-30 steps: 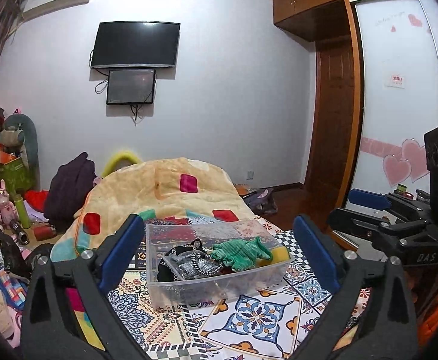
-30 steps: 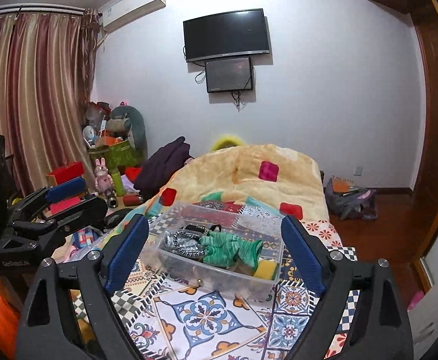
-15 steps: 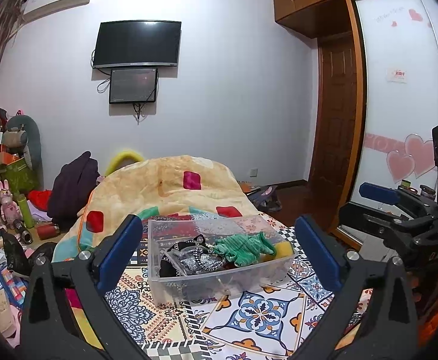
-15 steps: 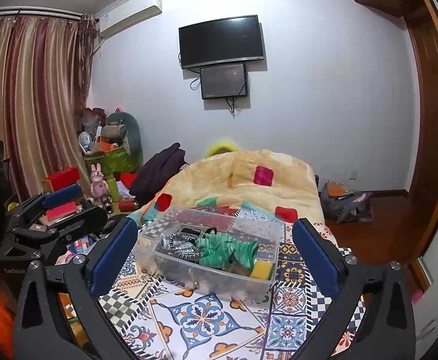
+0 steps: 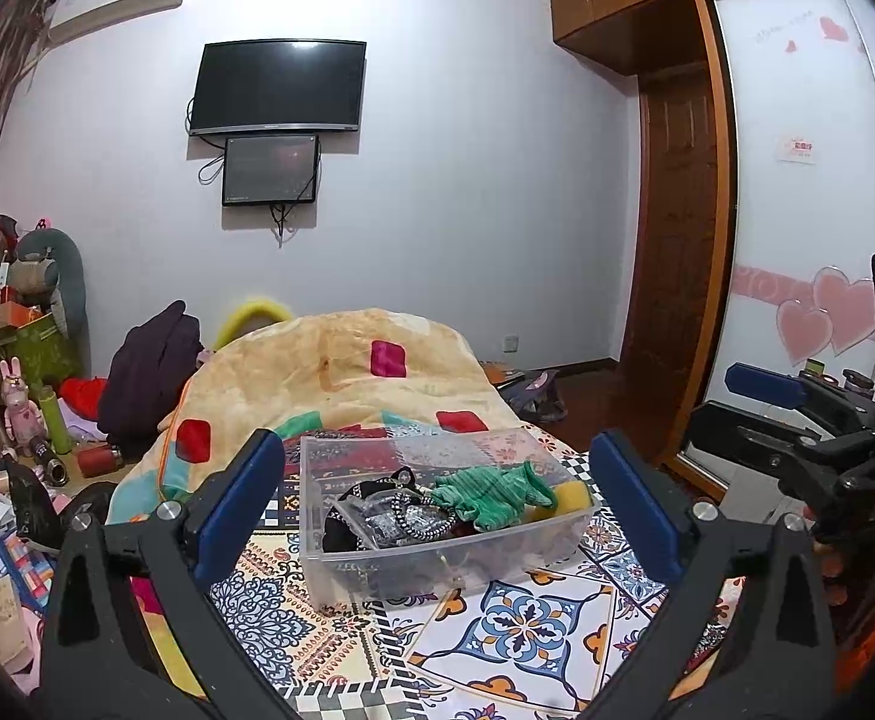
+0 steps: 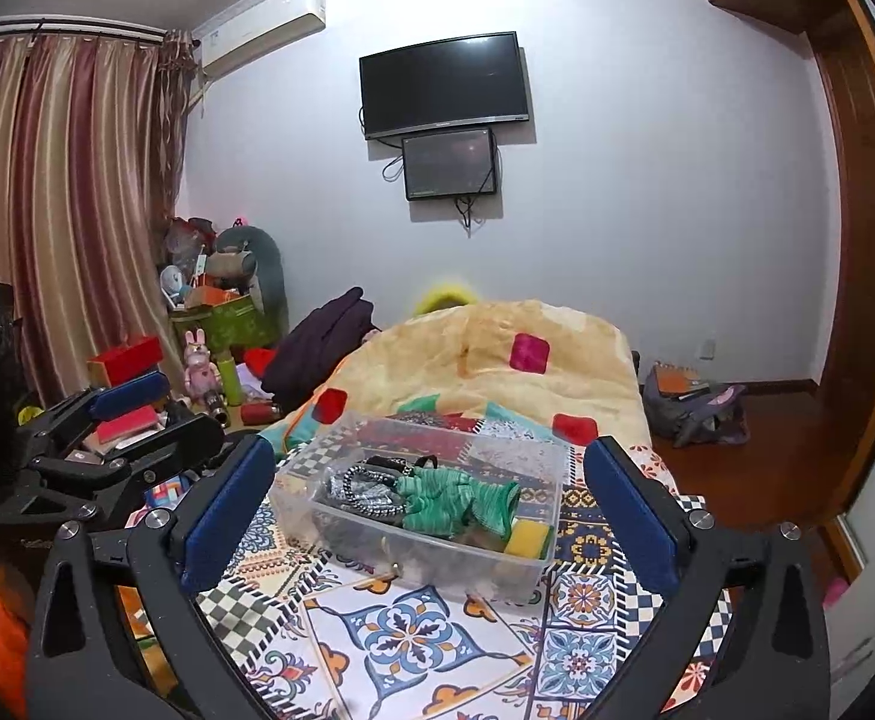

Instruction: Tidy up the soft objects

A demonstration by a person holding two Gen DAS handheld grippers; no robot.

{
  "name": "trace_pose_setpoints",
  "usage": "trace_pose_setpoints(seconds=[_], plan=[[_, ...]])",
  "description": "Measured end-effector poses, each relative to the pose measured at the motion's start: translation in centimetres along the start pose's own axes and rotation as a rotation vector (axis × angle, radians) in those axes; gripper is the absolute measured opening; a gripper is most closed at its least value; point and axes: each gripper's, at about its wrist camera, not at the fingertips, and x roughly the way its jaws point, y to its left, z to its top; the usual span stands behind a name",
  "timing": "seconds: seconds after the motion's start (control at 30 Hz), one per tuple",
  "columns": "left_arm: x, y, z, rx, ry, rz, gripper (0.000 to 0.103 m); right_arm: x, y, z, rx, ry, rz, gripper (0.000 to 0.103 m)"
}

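A clear plastic bin sits at centre frame on the patterned bed cover, holding a green knitted cloth, a black-and-white beaded piece and a yellow sponge. The left tool is spread wide and empty, framing the bin; the right tool is likewise spread and empty. An orange blanket is heaped behind.

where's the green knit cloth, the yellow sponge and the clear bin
green knit cloth (image 5: 491,491), left wrist view, middle of the fabric
yellow sponge (image 6: 527,539), right wrist view, its top face
clear bin (image 6: 437,564), right wrist view, near wall
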Motion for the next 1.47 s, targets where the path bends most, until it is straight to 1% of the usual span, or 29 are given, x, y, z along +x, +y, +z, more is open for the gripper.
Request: trace_pose_setpoints(seconds=[0.4,1.07,1.47], plan=[[0.0,0.02,0.0,0.006,-0.001,-0.004,0.103,-0.16,0.17,0.1,0.0,0.001,0.003,0.103],[0.16,0.71,-0.12,-0.02,0.017,-0.025,0.103,-0.19,0.25,0.09,0.001,0.002,0.002,0.103],[0.09,0.59,-0.2,-0.012,0.019,-0.029,0.103,-0.07,0.58,0.23,0.002,0.011,0.001,0.103]])
